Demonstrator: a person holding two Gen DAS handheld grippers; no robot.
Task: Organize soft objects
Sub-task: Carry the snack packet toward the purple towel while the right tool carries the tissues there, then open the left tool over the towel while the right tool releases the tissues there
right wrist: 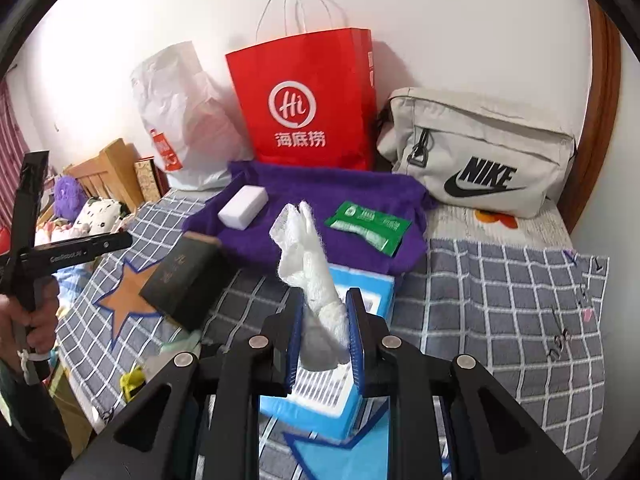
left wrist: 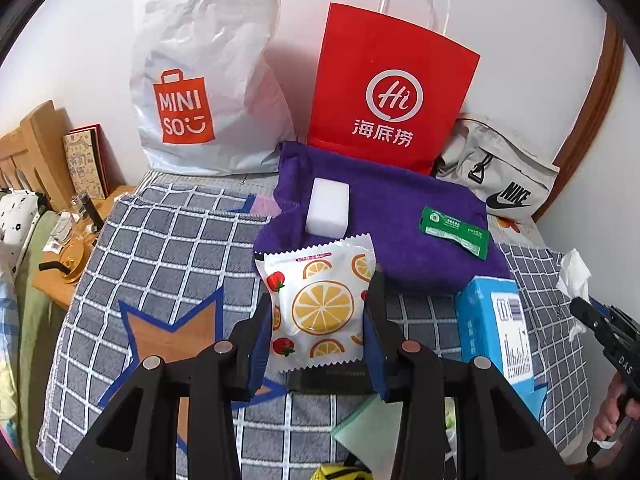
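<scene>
My left gripper (left wrist: 320, 312) is shut on a white packet printed with lemon slices (left wrist: 320, 304), held above the checked cloth. A black box (left wrist: 328, 378) lies under it; it also shows in the right wrist view (right wrist: 184, 280). My right gripper (right wrist: 324, 320) is shut on a white tissue (right wrist: 308, 264) that rises from a blue tissue box (right wrist: 360, 300). The purple towel (left wrist: 384, 216) carries a white sponge block (left wrist: 327, 213) and a green sachet (left wrist: 454, 232). The towel (right wrist: 304, 196), sponge (right wrist: 243, 203) and sachet (right wrist: 366, 227) also show in the right wrist view.
A white Miniso bag (left wrist: 200, 80), a red paper bag (left wrist: 388, 92) and a grey Nike bag (right wrist: 480, 152) stand against the wall. The grey checked cloth (left wrist: 160, 248) covers the surface. A wooden bedside stand (left wrist: 68, 264) with clutter is at the left.
</scene>
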